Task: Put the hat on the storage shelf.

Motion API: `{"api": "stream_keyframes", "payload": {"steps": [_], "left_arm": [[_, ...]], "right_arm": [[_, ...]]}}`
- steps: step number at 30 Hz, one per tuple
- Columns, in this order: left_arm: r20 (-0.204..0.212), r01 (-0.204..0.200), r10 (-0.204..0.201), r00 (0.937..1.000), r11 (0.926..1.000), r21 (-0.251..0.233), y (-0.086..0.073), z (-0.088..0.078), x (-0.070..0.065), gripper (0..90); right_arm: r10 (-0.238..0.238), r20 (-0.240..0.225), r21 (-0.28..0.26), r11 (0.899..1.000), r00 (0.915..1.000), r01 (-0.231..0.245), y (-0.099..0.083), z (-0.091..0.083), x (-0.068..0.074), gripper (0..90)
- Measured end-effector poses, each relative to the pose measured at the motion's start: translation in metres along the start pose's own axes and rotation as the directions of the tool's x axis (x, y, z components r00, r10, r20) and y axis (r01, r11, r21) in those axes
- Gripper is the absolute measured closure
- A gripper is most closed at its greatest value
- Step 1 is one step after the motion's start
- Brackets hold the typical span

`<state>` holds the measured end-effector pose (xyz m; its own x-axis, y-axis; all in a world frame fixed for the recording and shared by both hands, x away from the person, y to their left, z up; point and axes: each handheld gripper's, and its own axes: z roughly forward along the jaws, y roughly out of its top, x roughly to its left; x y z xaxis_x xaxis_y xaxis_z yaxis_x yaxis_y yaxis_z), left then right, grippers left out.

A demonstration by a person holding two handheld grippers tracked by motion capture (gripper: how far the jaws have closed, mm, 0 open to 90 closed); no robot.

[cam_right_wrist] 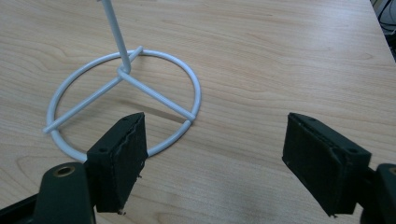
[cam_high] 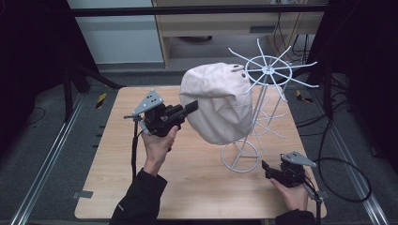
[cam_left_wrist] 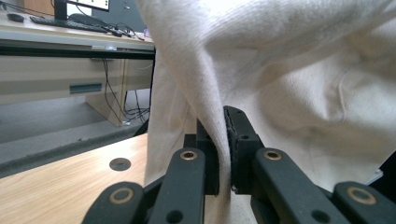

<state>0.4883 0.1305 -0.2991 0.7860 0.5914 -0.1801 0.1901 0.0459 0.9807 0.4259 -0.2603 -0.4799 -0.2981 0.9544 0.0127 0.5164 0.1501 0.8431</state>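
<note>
On the wooden table (cam_high: 141, 187) a white wire stand (cam_high: 263, 89) carries a cream fabric hat (cam_high: 218, 105) with no readable writing; the left gripper (cam_left_wrist: 223, 149) pinches a fold of it tight; the right gripper (cam_right_wrist: 212, 161) gapes wide, empty, near the stand's ring base (cam_right_wrist: 123, 100).

Grey carpeted floor (cam_high: 42, 140) all round a light wooden table (cam_high: 117, 187), metal floor rails (cam_high: 47, 159) along both sides. Beyond, a pale wooden desk (cam_left_wrist: 42, 70) carrying a black keyboard (cam_left_wrist: 60, 22). Black cables (cam_high: 347, 173) looping at right. Dark curtains (cam_high: 28, 56) flanking.
</note>
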Motion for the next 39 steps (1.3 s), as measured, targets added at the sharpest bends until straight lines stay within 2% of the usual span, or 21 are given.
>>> {"api": "stream_keyframes", "payload": {"steps": [9, 15, 18, 25, 33, 35, 39], "left_arm": [[-0.010, -0.040, 0.040, 0.9991, 0.9989, 0.026, -0.006, 0.003, -0.004, 78.4], [-0.019, -0.055, 0.056, 0.9983, 0.9974, 0.046, -0.010, 0.003, -0.005, 70.1], [-0.023, -0.059, 0.060, 0.9979, 0.9971, 0.048, -0.011, 0.002, -0.004, 63.2], [-0.036, -0.070, 0.072, 0.9967, 0.9958, 0.060, -0.015, -0.003, -0.001, 55.2], [-0.053, -0.096, 0.100, 0.9936, 0.9931, 0.067, -0.020, -0.021, 0.002, 43.3], [-0.068, -0.114, 0.120, 0.9904, 0.9901, 0.082, -0.023, -0.033, 0.004, 40.6], [-0.091, -0.109, 0.117, 0.9890, 0.9900, 0.089, -0.028, -0.051, 0.009, 36.8]], "right_arm": [[-0.001, -0.001, 0.001, 1.000, 1.0000, 0.001, 0.000, 0.000, 0.000, 21.9], [-0.002, 0.000, 0.001, 1.000, 1.0000, 0.002, 0.000, 0.000, 0.000, 21.9], [-0.002, 0.003, 0.002, 1.000, 1.0000, 0.002, 0.000, 0.000, -0.001, 21.9], [0.007, 0.002, 0.006, 1.000, 1.0000, -0.007, -0.001, 0.000, -0.002, 21.8], [0.008, 0.002, 0.006, 1.000, 1.0000, -0.008, -0.001, 0.000, -0.001, 21.7], [0.008, 0.005, 0.005, 1.000, 1.0000, -0.008, -0.001, -0.001, -0.002, 21.5], [0.010, 0.006, 0.008, 1.000, 0.9999, -0.010, -0.001, 0.000, -0.001, 21.3]]}}
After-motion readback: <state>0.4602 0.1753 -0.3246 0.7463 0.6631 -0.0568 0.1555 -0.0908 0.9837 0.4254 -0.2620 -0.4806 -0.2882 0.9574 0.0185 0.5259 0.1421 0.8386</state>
